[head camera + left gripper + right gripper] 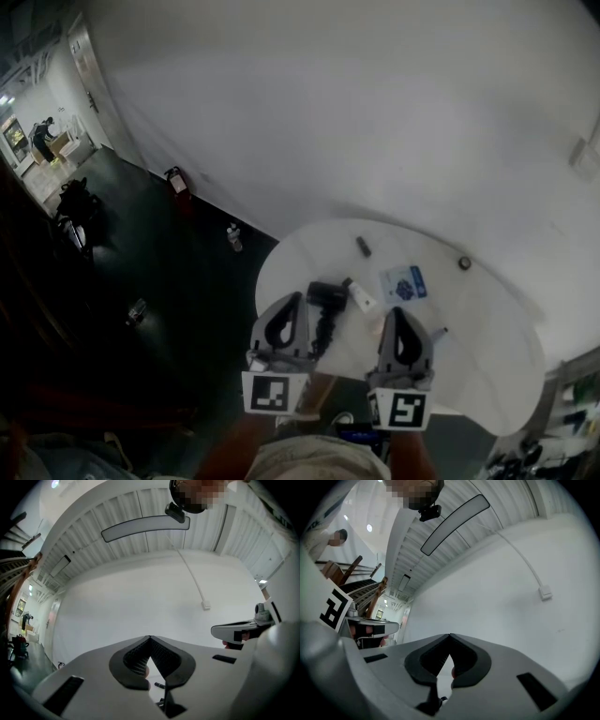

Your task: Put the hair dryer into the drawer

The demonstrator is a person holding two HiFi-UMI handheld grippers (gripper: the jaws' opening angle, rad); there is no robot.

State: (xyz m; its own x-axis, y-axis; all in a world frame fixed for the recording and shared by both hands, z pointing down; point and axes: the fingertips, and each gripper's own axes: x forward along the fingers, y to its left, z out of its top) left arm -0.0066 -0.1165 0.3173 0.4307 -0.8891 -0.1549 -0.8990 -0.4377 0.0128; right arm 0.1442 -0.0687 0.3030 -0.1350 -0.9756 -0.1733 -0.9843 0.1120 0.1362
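In the head view a black hair dryer point(324, 298) lies on the round white table point(487, 356), its handle pointing toward me. My left gripper point(298, 298) hovers just left of the dryer, shut and empty. My right gripper point(397, 313) is further right, also shut with nothing in it. In the left gripper view the left gripper point(150, 637) has its jaw tips meeting and aims at the white wall. The right gripper point(450, 635) does the same in its own view. No drawer shows in any view.
On the table lie a white small bottle point(361, 297), a blue-and-white packet point(403, 283), a dark stick point(364, 247) and a small round dark thing point(464, 263). A bottle point(233, 237) and a fire extinguisher point(178, 182) stand on the dark floor at left.
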